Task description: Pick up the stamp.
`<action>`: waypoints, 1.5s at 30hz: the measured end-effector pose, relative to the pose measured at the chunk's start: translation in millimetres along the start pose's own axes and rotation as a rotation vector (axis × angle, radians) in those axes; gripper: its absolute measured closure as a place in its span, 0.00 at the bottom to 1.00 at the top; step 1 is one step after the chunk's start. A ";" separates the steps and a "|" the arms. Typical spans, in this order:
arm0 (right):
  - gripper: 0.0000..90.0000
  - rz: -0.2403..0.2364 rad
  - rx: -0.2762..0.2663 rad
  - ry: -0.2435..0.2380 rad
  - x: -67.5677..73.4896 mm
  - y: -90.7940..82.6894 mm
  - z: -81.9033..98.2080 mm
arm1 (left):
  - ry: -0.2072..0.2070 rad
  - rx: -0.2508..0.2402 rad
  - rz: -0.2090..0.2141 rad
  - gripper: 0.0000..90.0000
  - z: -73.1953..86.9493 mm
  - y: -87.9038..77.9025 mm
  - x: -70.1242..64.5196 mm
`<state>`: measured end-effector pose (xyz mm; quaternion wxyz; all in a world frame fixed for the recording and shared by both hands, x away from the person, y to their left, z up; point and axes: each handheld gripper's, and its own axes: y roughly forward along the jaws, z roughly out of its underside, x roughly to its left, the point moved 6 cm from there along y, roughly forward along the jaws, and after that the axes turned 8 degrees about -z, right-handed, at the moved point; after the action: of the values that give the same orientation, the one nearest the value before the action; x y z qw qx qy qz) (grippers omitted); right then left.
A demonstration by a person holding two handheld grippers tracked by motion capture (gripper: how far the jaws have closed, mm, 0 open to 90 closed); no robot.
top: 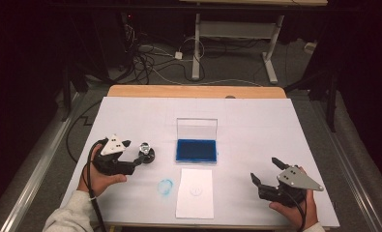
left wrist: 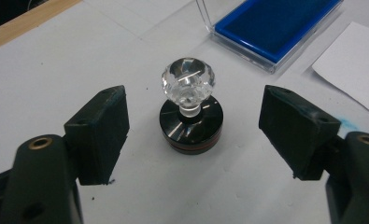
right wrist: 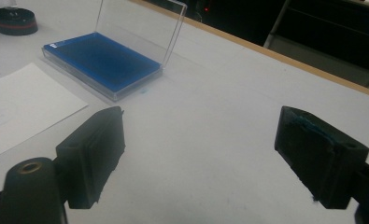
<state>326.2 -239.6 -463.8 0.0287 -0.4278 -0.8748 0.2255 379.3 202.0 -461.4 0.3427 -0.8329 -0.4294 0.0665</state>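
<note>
A stamp with a clear faceted knob on a round black base (top: pixel 146 153) stands upright on the white table left of centre. My left gripper (top: pixel 133 152) is right beside it, its jaws pointing at it. In the left gripper view the stamp (left wrist: pixel 191 112) stands in the gap between the open jaws of that gripper (left wrist: pixel 194 123), and neither pad touches it. A blue ink pad (top: pixel 197 150) lies in a clear case with its lid standing open (top: pixel 197 127). My right gripper (top: pixel 264 169) rests open near the front right, with nothing between the jaws (right wrist: pixel 198 149).
A white sheet of paper (top: pixel 195 192) lies in front of the ink pad, with a blue smudge (top: pixel 165 186) on the table to its left. The table's wooden far edge (top: pixel 193 91) shows at the back. In the right gripper view the ink pad (right wrist: pixel 102 58) lies ahead to the left.
</note>
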 end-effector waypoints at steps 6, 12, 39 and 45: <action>0.18 0.002 0.001 0.007 -1.1 0.3 0.0 | -0.001 0.011 -0.005 0.26 -9.9 6.2 0.3; 0.18 -0.011 0.013 -0.009 0.2 3.9 1.0 | -0.010 0.031 0.017 0.26 -15.9 17.7 2.5; 0.19 -0.016 0.035 -0.032 0.8 6.9 3.5 | 0.044 0.178 0.058 0.54 -14.1 50.7 1.4; 0.20 -0.011 0.038 -0.026 0.2 6.3 4.7 | 0.057 0.192 0.061 0.59 -13.0 54.1 0.9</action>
<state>329.6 -237.8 -470.7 0.0265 -0.4196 -0.8730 0.2473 421.3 174.6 -485.3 0.4310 -0.8105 -0.3854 0.0939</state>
